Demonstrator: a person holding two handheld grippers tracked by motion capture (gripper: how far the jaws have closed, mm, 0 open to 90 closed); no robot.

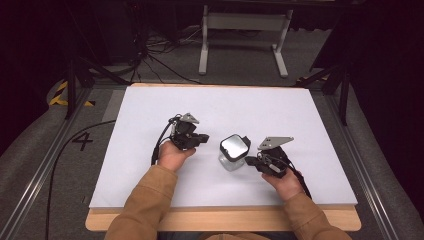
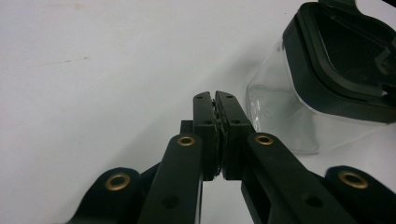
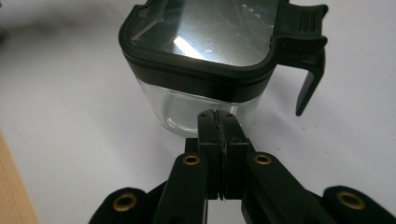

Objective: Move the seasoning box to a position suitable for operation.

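— What can't you make out?

— In the left gripper view the clear container (image 2: 299,112) is cut off at three o'clock and at twelve, so its far side and most of its black lid (image 2: 336,56) are lost. Whether anything lies inside, I cannot tell.

— And from the other side?

— In the right gripper view the lid's top edge runs off at twelve o'clock, and the right gripper (image 3: 218,122) hides the container's lower front. The jaws' bases drop off at six.

— From above?

— The person's forearms are cut off at six o'clock, and the lid latch (image 1: 246,140) is too small to read. The worktop (image 1: 310,125) is whole.
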